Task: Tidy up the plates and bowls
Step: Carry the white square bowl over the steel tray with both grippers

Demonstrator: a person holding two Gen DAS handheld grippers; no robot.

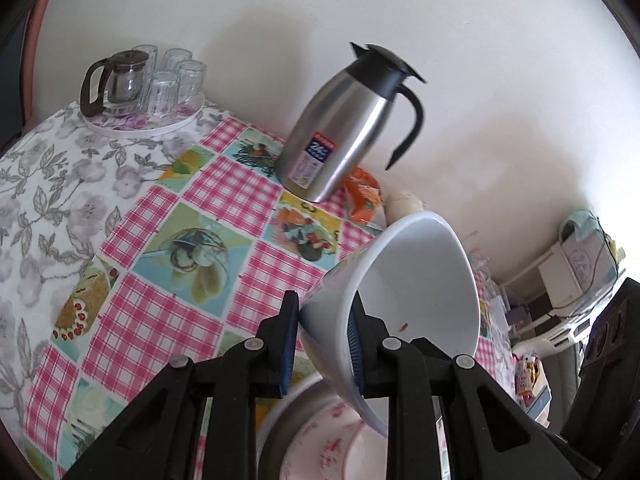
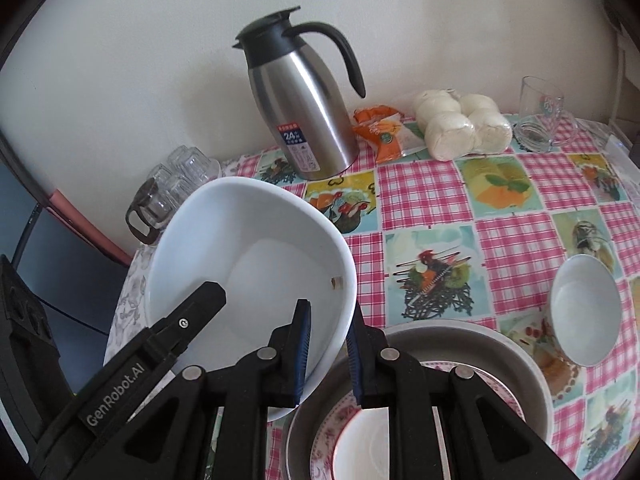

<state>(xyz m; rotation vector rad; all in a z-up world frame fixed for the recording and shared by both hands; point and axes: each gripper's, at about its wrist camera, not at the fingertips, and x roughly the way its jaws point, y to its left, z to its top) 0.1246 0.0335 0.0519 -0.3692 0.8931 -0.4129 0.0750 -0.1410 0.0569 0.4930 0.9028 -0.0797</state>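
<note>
A large white bowl [image 1: 420, 280] is held tilted above the table, and both grippers clamp its rim. My left gripper [image 1: 326, 340] is shut on one side of the rim. My right gripper [image 2: 329, 354] is shut on the opposite side of the same bowl [image 2: 248, 256]; the left gripper's finger [image 2: 192, 320] shows inside the bowl. Below it sits a metal basin [image 2: 516, 356] holding a floral-rimmed plate [image 2: 332, 420] with a white dish on it; the basin also shows in the left wrist view [image 1: 304, 404]. A small white bowl [image 2: 586, 310] stands on the table to the right.
A steel thermos jug [image 2: 308, 116] stands near the wall, with an orange snack packet [image 2: 380, 128], wrapped buns [image 2: 460, 124] and a glass mug [image 2: 540, 112] beside it. A tray with glasses and a glass teapot [image 1: 140, 84] sits at the table's far left corner.
</note>
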